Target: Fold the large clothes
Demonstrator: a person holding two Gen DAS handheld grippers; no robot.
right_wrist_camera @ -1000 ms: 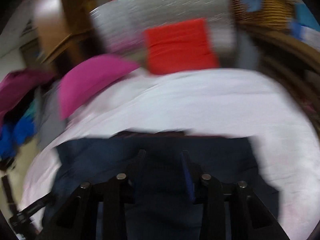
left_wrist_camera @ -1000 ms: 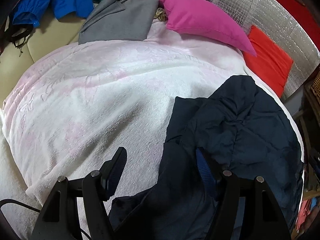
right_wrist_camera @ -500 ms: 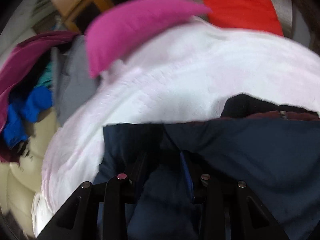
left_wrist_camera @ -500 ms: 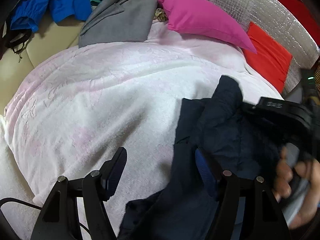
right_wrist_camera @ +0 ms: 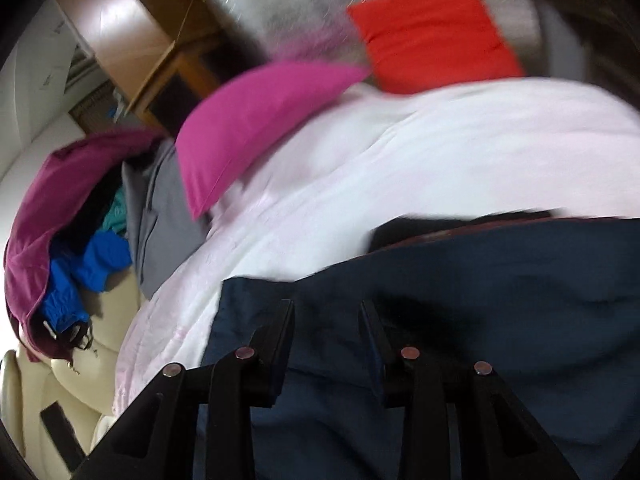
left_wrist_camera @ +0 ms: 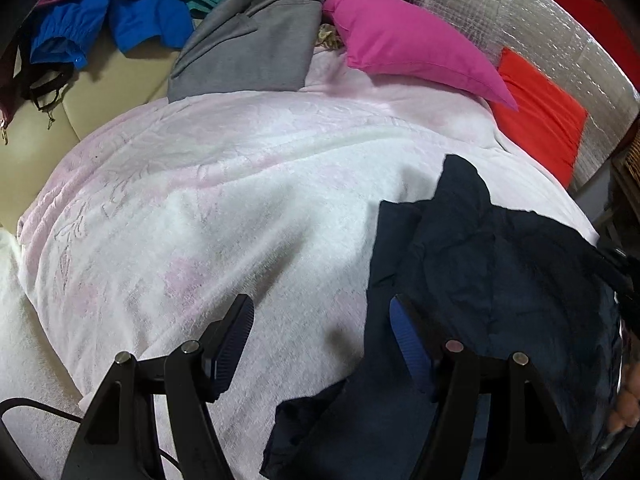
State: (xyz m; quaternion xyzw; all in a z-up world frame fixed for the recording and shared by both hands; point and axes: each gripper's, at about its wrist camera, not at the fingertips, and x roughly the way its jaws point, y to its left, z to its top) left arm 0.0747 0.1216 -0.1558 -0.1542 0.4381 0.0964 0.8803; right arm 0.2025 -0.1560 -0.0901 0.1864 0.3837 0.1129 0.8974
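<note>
A dark navy jacket [left_wrist_camera: 500,272] lies crumpled on the right side of a pale pink-white blanket [left_wrist_camera: 240,200]. My left gripper [left_wrist_camera: 320,308] is open above the blanket, and its right finger stands at the jacket's left edge without pinching it. In the right wrist view the navy jacket [right_wrist_camera: 480,280] fills the lower half. My right gripper [right_wrist_camera: 326,308] is shut on a fold of it, with fabric bunched between the jaws. A person's hand [left_wrist_camera: 626,400] shows at the far right edge of the left wrist view.
A pink pillow [left_wrist_camera: 412,44] and a red cushion [left_wrist_camera: 540,124] lie at the blanket's far side against a silver quilted panel [left_wrist_camera: 552,32]. A grey garment [left_wrist_camera: 248,56] and blue clothes [left_wrist_camera: 148,20] are piled at the back left on a cream sofa [left_wrist_camera: 36,152].
The right gripper came in over the jacket and has drawn back to the right edge, dragging the fabric with it. The jacket's top flap now stands in a peak. My left gripper stayed put.
</note>
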